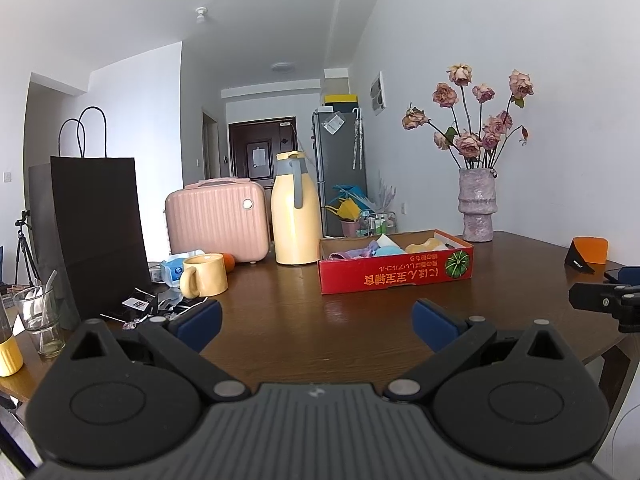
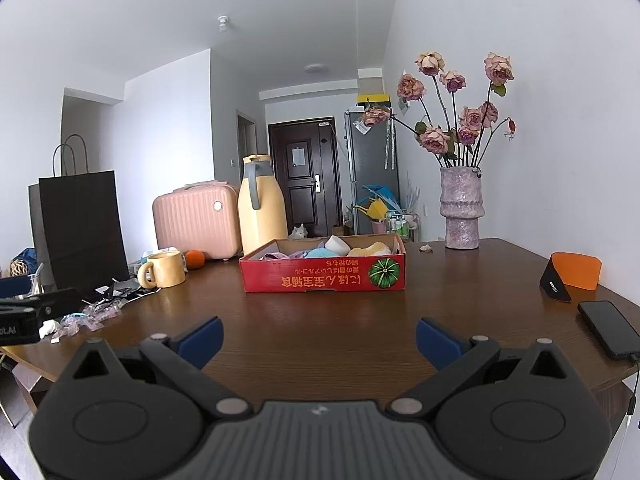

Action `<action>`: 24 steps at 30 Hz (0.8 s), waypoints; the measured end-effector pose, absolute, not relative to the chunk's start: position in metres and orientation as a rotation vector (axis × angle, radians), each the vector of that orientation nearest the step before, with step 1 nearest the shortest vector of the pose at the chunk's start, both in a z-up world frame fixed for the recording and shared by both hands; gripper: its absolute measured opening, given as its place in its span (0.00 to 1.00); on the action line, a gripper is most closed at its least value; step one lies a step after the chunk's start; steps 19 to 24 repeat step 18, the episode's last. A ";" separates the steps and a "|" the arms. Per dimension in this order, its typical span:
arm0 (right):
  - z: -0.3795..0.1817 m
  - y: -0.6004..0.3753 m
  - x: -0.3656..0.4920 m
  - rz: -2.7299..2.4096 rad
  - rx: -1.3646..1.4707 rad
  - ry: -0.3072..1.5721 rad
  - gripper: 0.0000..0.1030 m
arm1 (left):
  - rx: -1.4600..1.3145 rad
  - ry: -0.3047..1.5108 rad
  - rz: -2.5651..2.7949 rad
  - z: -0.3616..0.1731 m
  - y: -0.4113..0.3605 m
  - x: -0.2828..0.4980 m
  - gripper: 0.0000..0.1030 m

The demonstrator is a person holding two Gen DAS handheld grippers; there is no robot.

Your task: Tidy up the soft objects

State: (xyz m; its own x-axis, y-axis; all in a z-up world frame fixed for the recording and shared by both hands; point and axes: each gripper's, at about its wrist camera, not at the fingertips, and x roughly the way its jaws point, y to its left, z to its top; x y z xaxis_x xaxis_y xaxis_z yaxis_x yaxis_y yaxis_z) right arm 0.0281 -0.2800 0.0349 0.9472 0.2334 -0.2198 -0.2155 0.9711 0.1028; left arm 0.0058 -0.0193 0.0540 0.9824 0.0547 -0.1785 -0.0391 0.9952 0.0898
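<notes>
Nearest you, the left gripper [image 1: 316, 326] and the right gripper [image 2: 319, 340] both hang above the bare table [image 2: 320, 312] with jaws spread wide, holding nothing. At twelve o'clock sits the red box [image 2: 324, 276], the soft objects [image 2: 320, 253] heaped inside it. They look light and squashy, so I'd pinch a bulging top fold, gently. The box wall hides their lower parts; you can't count them or tell what each is.
</notes>
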 end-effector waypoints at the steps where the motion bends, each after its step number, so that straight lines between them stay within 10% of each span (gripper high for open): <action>1: 0.035 -0.280 0.028 0.228 0.079 0.233 1.00 | 0.088 0.180 0.047 0.054 -0.019 0.004 1.00; 24: 0.034 -0.279 0.030 0.232 0.077 0.236 1.00 | 0.084 0.164 0.058 0.053 -0.017 0.003 1.00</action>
